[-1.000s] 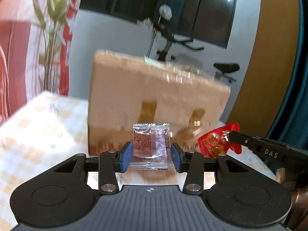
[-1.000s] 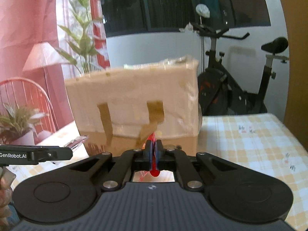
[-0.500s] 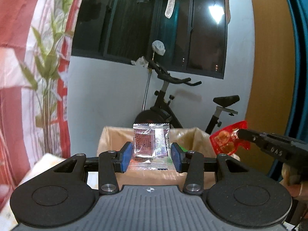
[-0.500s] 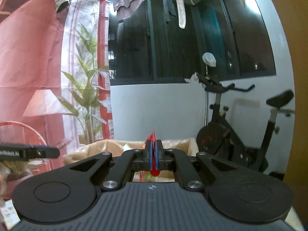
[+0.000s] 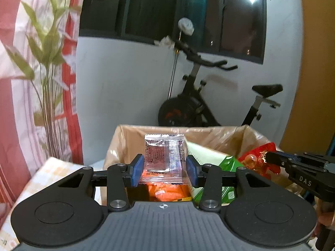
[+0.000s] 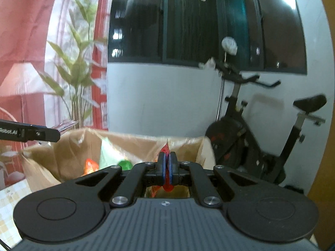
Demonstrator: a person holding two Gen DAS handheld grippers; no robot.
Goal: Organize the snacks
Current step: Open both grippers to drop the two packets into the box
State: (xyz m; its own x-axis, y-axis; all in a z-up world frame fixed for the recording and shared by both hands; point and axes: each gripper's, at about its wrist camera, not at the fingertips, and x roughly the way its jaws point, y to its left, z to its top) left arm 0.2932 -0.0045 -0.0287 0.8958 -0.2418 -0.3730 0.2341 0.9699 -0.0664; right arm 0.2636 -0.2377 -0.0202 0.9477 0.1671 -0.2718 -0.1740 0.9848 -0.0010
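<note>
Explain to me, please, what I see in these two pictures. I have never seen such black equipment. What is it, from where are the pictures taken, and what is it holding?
No robot is here. A person holds a two-finger tool in each hand, and each tool carries a wide-angle camera looking forward along its fingers. The black shape filling the bottom of each picture is the tool's own body.

In the left camera picture, the left tool grips a clear silver packet between blue pads. At the right edge is the right tool, holding a red packet.

The right camera picture shows that red packet edge-on between closed fingers.

Both are above an open cardboard box on a checked tablecloth. Orange and green snack bags already lie inside. An exercise bike stands behind.
</note>
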